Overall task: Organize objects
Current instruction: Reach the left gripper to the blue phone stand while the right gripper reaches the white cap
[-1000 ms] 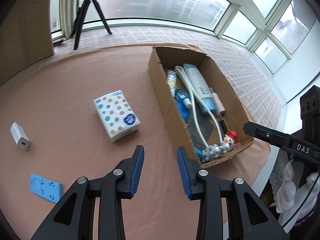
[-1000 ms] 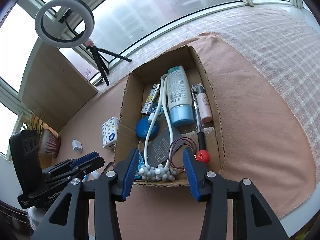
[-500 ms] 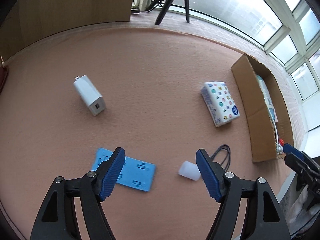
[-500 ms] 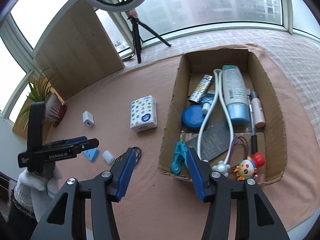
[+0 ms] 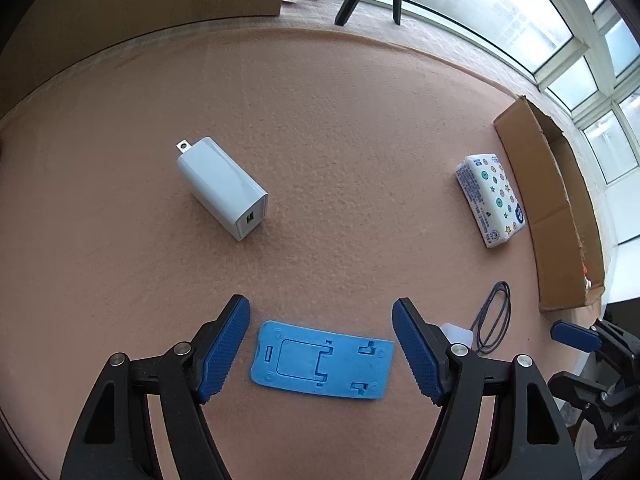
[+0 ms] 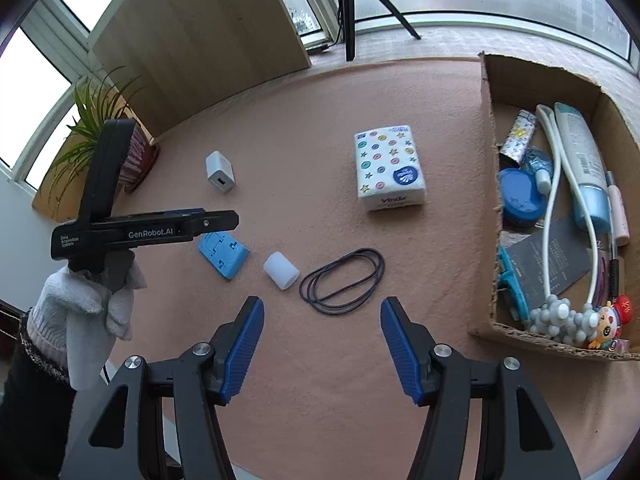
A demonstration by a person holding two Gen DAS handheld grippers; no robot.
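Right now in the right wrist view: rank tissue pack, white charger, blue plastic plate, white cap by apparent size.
1. tissue pack
2. blue plastic plate, partly hidden
3-4. white charger, white cap: alike; charger lies farther off.

On the side of the left gripper [image 6: 224, 220], held in a white-gloved hand [image 6: 92, 300], white lettering reads "GenRobot.AI", with a smaller stacked mark nearer the handle that appears to say "Data Acquisition System", though it is too small to be certain. On the bench, the tissue pack [image 6: 388, 166] shows the brand "Vinda" in blue on its near end; the round blue logo on its top is too small to read. In the cardboard box [image 6: 490, 128], the dark card [image 6: 548, 256] and the pale blue tube [image 6: 582, 156] carry fine print that cannot be made out.
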